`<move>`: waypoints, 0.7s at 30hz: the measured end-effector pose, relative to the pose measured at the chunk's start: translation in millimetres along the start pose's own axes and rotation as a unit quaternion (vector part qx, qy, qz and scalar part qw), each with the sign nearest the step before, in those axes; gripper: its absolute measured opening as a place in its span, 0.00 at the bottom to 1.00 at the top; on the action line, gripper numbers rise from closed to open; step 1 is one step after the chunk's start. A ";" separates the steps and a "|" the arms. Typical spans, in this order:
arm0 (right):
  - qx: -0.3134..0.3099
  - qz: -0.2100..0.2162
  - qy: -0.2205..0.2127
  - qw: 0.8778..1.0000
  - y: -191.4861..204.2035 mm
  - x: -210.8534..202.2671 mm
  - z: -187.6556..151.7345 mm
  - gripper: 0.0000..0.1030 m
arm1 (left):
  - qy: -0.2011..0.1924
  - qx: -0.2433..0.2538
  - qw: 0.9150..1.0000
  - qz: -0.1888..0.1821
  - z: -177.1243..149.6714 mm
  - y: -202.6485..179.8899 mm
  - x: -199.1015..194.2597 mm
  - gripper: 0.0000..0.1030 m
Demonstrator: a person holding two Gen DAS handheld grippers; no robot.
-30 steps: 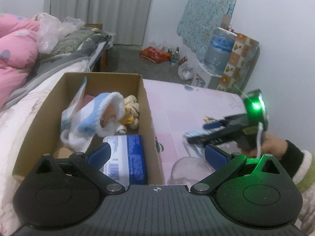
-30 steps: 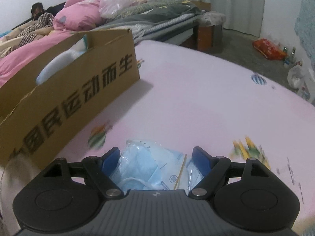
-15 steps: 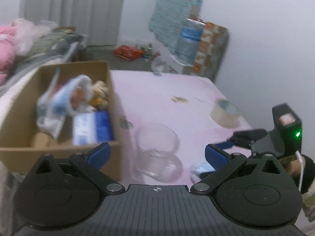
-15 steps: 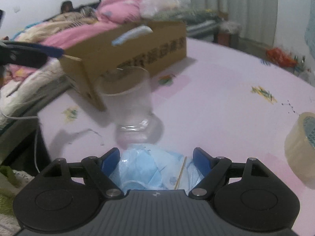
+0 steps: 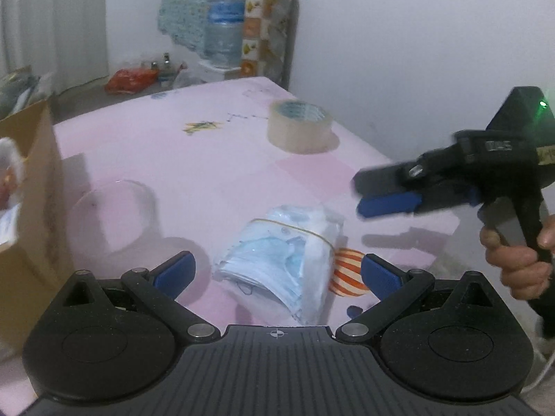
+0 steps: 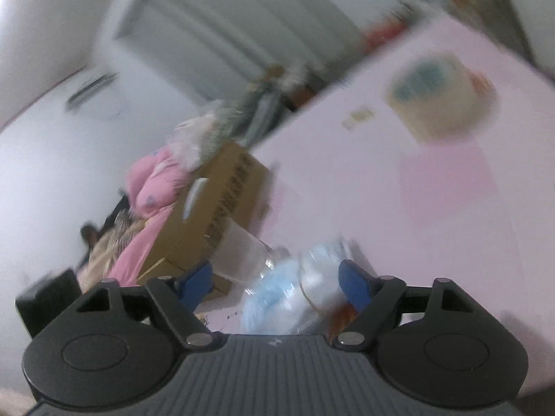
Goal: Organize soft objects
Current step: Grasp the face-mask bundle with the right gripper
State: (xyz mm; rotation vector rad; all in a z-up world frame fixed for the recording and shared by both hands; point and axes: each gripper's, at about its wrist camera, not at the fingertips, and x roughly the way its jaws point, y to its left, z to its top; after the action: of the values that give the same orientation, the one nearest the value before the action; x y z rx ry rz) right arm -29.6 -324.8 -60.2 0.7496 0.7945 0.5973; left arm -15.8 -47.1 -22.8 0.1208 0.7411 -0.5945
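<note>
My left gripper [image 5: 275, 272] has swung away from the box [image 5: 26, 187], now only at the left edge of its view, and dropped toward the masks [image 5: 281, 260], which lie on the sheet between its wide-apart jaws, untouched. The glass [image 5: 114, 215] has slid to the left of that view, and the tape [image 5: 299, 125] has come into sight. My right gripper [image 6: 275, 282] has rolled hard, so its view is tilted and blurred; its jaws are closing, with the masks [image 6: 277, 298] between them. In the left view it sits raised above the sheet, right of the masks.
</note>
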 end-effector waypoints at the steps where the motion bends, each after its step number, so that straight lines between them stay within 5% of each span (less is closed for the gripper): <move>1: 0.021 -0.005 0.010 1.000 -6.6 4.7 -2.4 0.42 | 0.002 0.009 1.000 0.009 0.2 -4.4 5.9 0.99; 9: 0.097 -0.020 0.047 0.994 -30.6 40.8 -12.7 0.37 | 0.038 0.052 0.997 0.043 -2.4 -19.1 43.5 0.98; 21: 0.110 0.001 0.033 0.993 -32.1 50.2 -12.0 0.37 | 0.090 -0.009 0.996 0.017 -9.0 -8.8 64.6 0.98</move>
State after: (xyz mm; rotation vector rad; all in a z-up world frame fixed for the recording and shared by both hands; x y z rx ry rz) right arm -4.5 -303.7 -111.3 0.9361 0.9301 0.5441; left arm 11.6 -81.8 -71.5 0.1721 0.9178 -0.5488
